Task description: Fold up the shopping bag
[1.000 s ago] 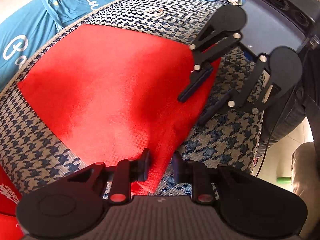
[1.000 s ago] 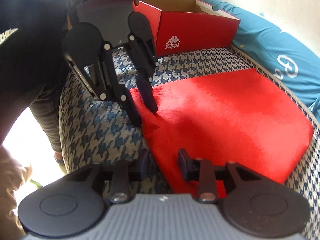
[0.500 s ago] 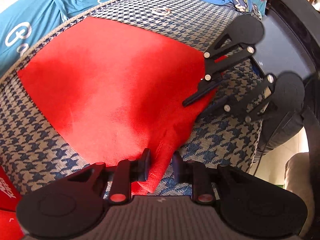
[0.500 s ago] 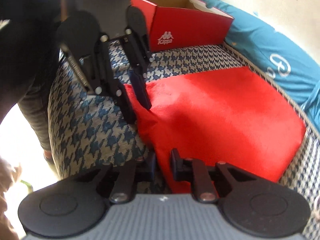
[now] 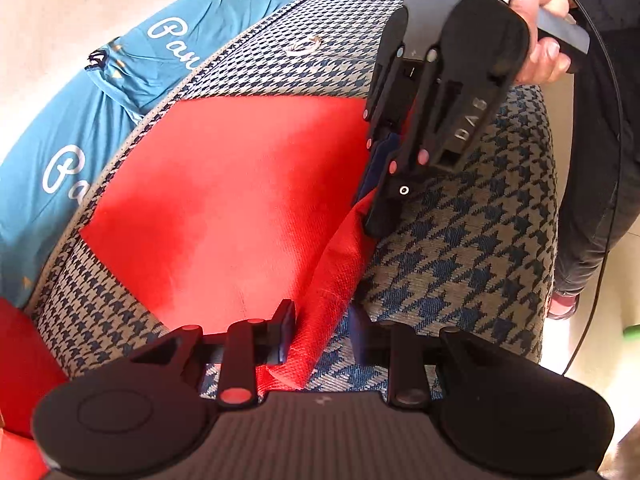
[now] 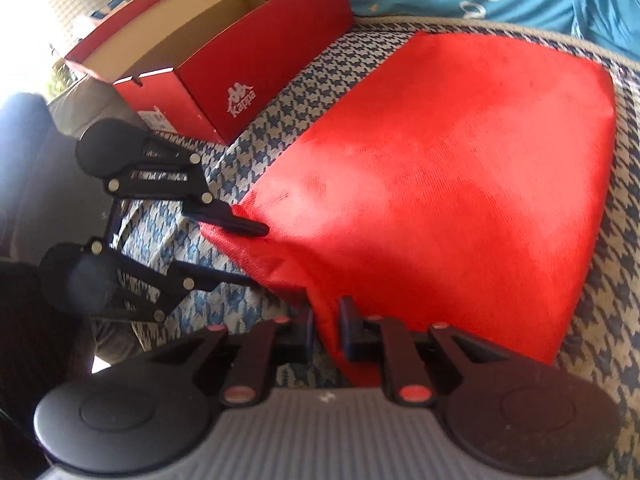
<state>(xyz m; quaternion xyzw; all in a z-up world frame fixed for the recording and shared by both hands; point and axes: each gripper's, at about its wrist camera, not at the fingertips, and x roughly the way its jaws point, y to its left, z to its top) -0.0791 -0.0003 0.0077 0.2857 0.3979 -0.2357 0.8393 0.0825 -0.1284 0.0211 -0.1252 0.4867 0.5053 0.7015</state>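
In the left wrist view, a blue cloth with white lettering filled the upper left of the frame. Right of it, the flat red woven-fabric shopping bag lay across the middle of a blue-and-cream houndstooth cushion. At the bottom centre, the left black two-finger gripper stood with its jaws apart, the bag's near corner lying between them, touching the left finger and clear of the right one. At the upper right, the right black two-finger gripper was closed on the bag's raised edge, with a hand on its handle.

In the right wrist view, the left gripper sat at the left of the frame, one finger on top of the bag's corner and the other below it, well apart. Above it, at the upper left, stood an open red cardboard shoe box. At the bottom centre, the right gripper pinched a fold of the bag, which spread over the cushion toward the right.
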